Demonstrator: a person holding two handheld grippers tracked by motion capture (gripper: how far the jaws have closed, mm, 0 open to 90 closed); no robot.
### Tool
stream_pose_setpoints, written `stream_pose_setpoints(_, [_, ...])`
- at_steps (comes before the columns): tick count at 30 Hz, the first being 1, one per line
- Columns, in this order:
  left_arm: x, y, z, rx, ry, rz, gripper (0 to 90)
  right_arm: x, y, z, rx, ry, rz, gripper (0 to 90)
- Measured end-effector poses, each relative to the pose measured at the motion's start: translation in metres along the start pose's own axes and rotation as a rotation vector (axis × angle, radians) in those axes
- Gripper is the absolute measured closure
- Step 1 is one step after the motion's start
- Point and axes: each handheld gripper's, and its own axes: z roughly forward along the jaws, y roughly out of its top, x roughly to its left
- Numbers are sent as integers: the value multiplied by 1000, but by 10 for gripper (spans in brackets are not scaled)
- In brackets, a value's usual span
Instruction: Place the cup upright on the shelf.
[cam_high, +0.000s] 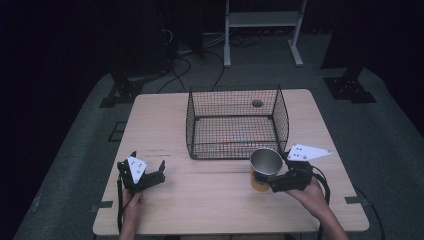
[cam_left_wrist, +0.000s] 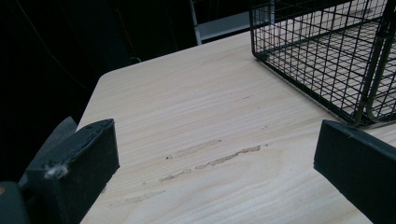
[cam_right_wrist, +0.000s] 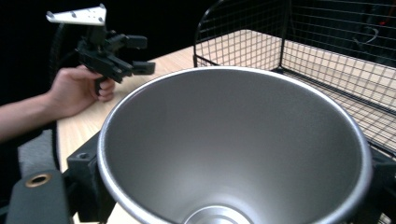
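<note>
A metal cup (cam_high: 264, 162) with a yellow outside stands upright just in front of the front right corner of the black wire basket (cam_high: 235, 122). My right gripper (cam_high: 274, 172) is shut on the cup from the right. In the right gripper view the cup's shiny empty inside (cam_right_wrist: 233, 140) sits between the two jaws of the right gripper (cam_right_wrist: 233, 186). My left gripper (cam_high: 147, 162) rests at the table's front left, open and holding nothing. In the left gripper view the left gripper (cam_left_wrist: 215, 158) has bare wood between its wide-apart jaws.
The wooden table (cam_high: 160, 120) has a small round hole (cam_high: 257, 103) behind the basket. The basket (cam_left_wrist: 336, 56) is empty and open at the top. A white shelf frame (cam_high: 262, 30) and cables lie on the dark floor beyond the table.
</note>
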Motion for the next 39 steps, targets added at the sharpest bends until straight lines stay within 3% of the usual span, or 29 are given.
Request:
stream_pose_setpoints(30, [0,0,0,2,-1,3,0,-17,58,-9,-29,102,18,119])
stream_pose_setpoints(39, [0,0,0,2,0,4,0,-31,80,-10,-35,117,35,119])
